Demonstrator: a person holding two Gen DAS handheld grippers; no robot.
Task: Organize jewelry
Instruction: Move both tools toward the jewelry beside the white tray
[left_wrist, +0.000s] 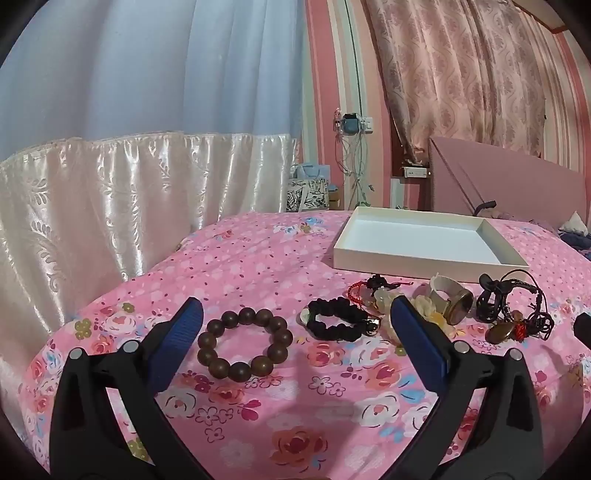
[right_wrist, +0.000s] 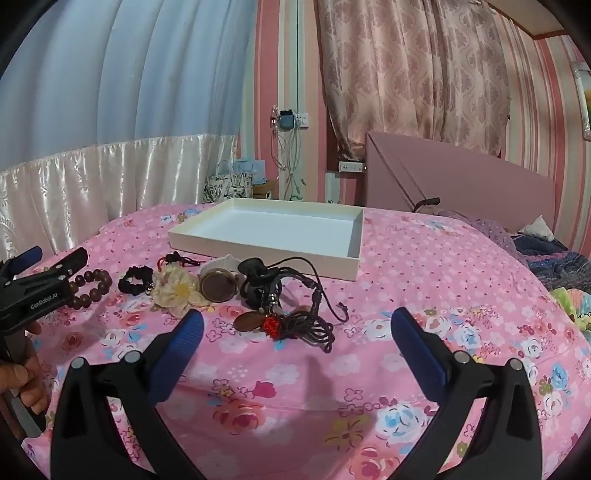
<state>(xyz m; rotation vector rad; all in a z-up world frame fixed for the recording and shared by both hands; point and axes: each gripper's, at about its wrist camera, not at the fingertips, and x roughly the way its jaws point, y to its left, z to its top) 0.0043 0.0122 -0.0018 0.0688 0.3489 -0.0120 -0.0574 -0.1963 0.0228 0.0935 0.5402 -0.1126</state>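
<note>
While both of my grippers hover above the pink floral bedspread (left_wrist: 258, 266), neither one has hold of anything. My left gripper (left_wrist: 295, 332) has its blue-padded jaws spread as wide as they go, and between them lie the brown wooden bead bracelet (left_wrist: 245, 344) and the black braided cord bracelet (left_wrist: 337, 319), both flat on the cloth and apart from the pads. My right gripper (right_wrist: 297, 334) is just as wide open; the tangle of dark cord necklaces with an oval brown pendant and red knot (right_wrist: 291, 314) sits ahead of its fingers, untouched.

Further along the row I see a cream fabric flower (right_wrist: 177, 290), a round bronze-faced watch on a pale strap (right_wrist: 218, 286) and a red-and-black knotted cord charm (left_wrist: 373, 286), close together, some touching. Behind them rests the shallow white rectangular tray (right_wrist: 258, 243), with no jewelry inside. A person's hand (right_wrist: 22, 373) grips the left tool's handle at the right view's edge.
</note>
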